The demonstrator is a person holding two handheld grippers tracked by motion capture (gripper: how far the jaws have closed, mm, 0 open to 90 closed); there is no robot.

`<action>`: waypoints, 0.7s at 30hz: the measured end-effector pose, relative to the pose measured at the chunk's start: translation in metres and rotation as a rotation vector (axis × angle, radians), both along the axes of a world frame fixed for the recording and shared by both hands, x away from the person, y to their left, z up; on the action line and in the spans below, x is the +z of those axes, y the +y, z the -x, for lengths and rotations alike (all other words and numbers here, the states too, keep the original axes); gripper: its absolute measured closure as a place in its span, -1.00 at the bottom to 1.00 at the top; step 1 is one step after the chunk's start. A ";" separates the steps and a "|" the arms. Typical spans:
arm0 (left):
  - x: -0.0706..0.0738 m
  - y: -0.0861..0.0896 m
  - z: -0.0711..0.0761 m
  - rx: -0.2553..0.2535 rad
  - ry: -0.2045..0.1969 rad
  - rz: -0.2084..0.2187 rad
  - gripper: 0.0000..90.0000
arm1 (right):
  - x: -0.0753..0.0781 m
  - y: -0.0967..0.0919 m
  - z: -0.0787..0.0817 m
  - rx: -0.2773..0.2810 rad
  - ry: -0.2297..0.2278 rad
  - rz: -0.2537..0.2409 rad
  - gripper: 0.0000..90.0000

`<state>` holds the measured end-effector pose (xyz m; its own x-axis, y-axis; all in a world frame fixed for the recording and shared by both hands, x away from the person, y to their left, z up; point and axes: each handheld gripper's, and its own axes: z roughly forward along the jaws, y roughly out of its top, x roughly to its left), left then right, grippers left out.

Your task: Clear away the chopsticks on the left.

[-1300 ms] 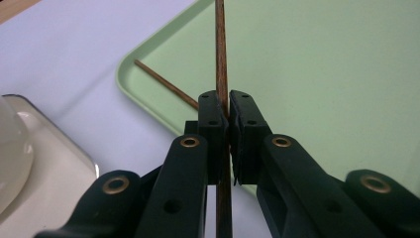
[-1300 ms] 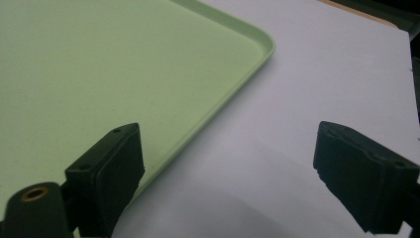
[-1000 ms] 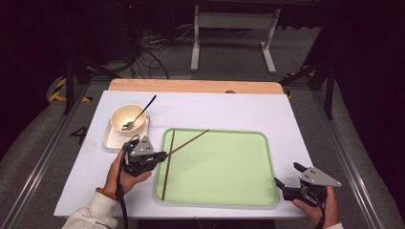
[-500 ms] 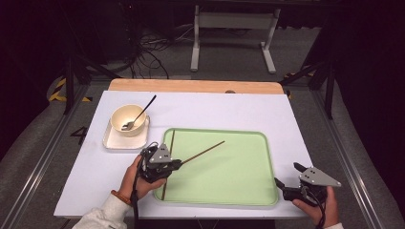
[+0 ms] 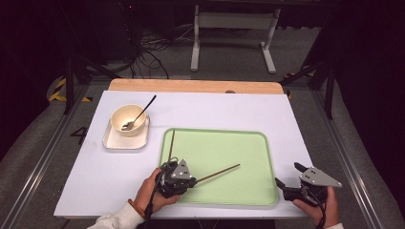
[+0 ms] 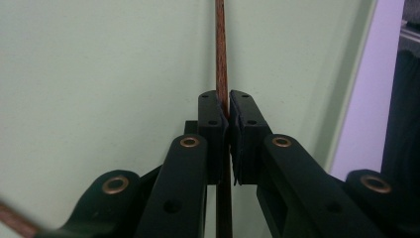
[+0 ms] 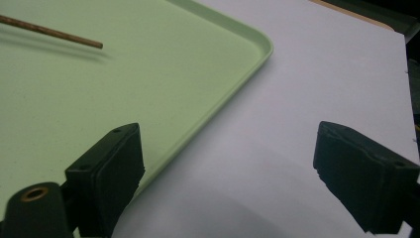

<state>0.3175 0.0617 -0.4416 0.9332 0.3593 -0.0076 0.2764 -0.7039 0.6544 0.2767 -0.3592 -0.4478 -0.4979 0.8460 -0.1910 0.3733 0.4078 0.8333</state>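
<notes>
My left gripper (image 5: 177,180) is over the front left part of the green tray (image 5: 248,191), shut on a brown chopstick (image 5: 219,171) that points right and away over the tray. In the left gripper view the pads (image 6: 214,119) pinch that chopstick (image 6: 221,59) near its thick end, above the tray floor (image 6: 99,74). A second chopstick (image 5: 171,143) lies along the tray's left side; its end shows in the corner (image 6: 12,222). My right gripper (image 5: 288,175) stands open beside the tray's front right corner, with nothing between its fingers (image 7: 111,166).
A cream bowl (image 5: 127,119) with a spoon (image 5: 141,112) in it sits on a white square plate (image 5: 125,141) left of the tray. The white tabletop (image 5: 229,109) runs back to a wooden strip. In the right gripper view the held chopstick's tip (image 7: 74,38) hangs over the tray (image 7: 148,89).
My left gripper has moved right and toward the near edge with the chopstick in it; the stick's far tip swung rightward. The other chopstick and the right gripper stayed put.
</notes>
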 end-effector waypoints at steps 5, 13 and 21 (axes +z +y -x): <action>-0.007 -0.002 0.001 -0.006 0.023 -0.015 0.89 | 0.000 0.000 0.000 -0.003 -0.001 -0.002 -0.72; -0.009 0.005 0.004 0.003 0.034 -0.002 0.89 | 0.000 0.000 0.000 0.000 0.001 0.000 -0.72; -0.011 0.008 0.003 0.015 0.042 0.019 0.80 | -0.001 0.001 0.000 0.004 0.005 0.001 -0.72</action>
<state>0.3141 0.0696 -0.4528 0.9265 0.3724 -0.0536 0.3140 -0.6870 0.6553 0.2769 -0.3587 -0.4484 -0.5027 0.8435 -0.1893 0.3759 0.4105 0.8308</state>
